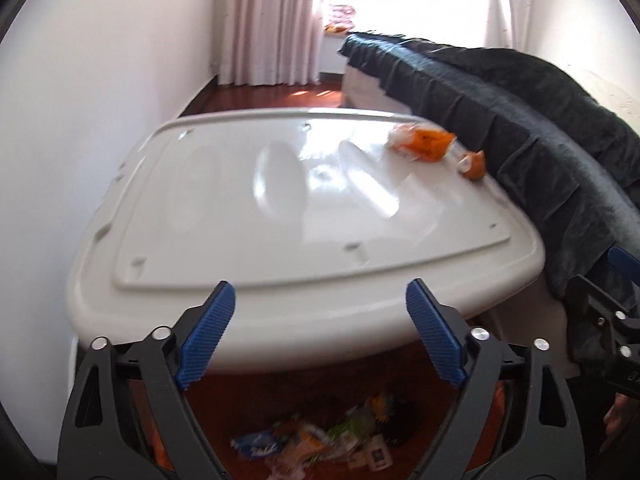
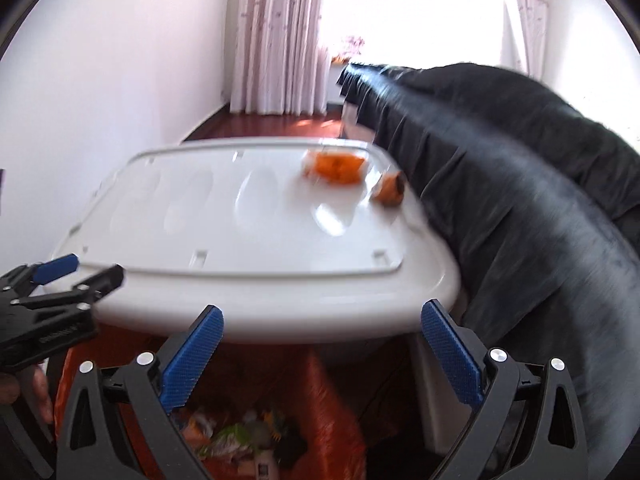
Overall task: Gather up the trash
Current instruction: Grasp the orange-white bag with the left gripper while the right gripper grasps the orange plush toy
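A crumpled orange wrapper (image 1: 424, 142) (image 2: 336, 168) lies on the far right of a white plastic table top (image 1: 240, 208) (image 2: 224, 224). A smaller orange scrap (image 1: 474, 164) (image 2: 390, 190) sits just right of it, near the table's edge. My left gripper (image 1: 321, 284) (image 2: 96, 266) hangs open over the table's near rim with nothing between its blue pads. My right gripper (image 2: 323, 307) (image 1: 600, 270) is beside it, also open and empty. Below both, an orange bag (image 2: 332, 392) holds several mixed wrappers (image 1: 312, 440) (image 2: 240, 436).
A bed under a dark blanket (image 1: 520, 120) (image 2: 520, 184) runs close along the table's right side. A white wall (image 1: 80, 120) stands close on the left. Pink curtains (image 1: 272, 20) and a bright window are at the back, with red-brown floor (image 1: 280, 98) beyond the table.
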`<action>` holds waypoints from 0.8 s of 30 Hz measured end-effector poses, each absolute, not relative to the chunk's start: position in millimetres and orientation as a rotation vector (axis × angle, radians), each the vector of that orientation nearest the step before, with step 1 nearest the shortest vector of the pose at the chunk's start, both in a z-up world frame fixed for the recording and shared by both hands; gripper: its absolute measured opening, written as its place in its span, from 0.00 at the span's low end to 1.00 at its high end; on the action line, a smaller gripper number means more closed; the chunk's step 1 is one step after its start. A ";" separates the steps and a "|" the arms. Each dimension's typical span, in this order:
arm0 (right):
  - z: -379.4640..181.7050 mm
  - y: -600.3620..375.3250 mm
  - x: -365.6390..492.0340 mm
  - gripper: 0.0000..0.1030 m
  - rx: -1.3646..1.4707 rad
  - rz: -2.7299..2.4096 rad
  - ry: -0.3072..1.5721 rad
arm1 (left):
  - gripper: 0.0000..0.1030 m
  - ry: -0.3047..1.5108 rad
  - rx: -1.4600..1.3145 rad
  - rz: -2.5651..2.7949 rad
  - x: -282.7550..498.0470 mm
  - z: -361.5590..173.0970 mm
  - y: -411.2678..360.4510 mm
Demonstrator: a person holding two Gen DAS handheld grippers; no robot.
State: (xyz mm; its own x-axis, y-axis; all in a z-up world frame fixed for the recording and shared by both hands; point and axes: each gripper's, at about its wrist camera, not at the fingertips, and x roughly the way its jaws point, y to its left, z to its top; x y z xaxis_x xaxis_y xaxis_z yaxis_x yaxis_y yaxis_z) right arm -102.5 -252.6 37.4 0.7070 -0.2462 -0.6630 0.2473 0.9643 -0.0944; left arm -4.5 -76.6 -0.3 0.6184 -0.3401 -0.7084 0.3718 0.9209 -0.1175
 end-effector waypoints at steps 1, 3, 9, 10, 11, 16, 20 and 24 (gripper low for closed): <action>48.8 -259.3 -100.2 0.95 0.012 -0.276 0.713 | 0.85 0.799 0.045 -0.432 2.2 2.8 -86.0; 66.2 -270.3 -97.0 0.95 0.035 -0.270 0.676 | 0.85 0.791 0.055 -0.492 17.6 8.2 -108.9; 106.1 -303.7 -77.6 0.95 0.050 -0.275 0.600 | 0.85 0.761 0.114 -0.637 71.9 15.7 -186.0; 108.6 -307.8 -76.4 0.95 0.056 -0.275 0.592 | 0.85 0.758 0.126 -0.661 81.4 15.0 -198.1; 110.1 -312.6 -75.4 0.95 0.060 -0.278 0.585 | 0.85 0.757 0.133 -0.682 89.4 13.9 -207.8; 98.3 -332.5 -76.4 0.95 0.075 -0.306 0.578 | 0.85 0.753 0.158 -0.833 143.1 4.7 -260.8; 82.5 -345.7 -72.3 0.95 0.129 -0.291 0.631 | 0.85 0.753 0.253 -0.869 186.4 -11.0 -299.1; 73.8 -355.8 -66.2 0.95 0.180 -0.266 0.673 | 0.85 0.795 0.300 -0.874 218.3 -34.2 -320.9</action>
State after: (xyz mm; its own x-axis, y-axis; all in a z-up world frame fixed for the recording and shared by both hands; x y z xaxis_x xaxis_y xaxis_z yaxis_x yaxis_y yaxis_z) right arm -66.2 -355.8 73.8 0.7498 -0.1846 -0.6355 0.3002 0.9507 0.0781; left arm 218.3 -320.9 -34.2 0.3840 -0.5678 -0.7281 0.7783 0.6234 -0.0756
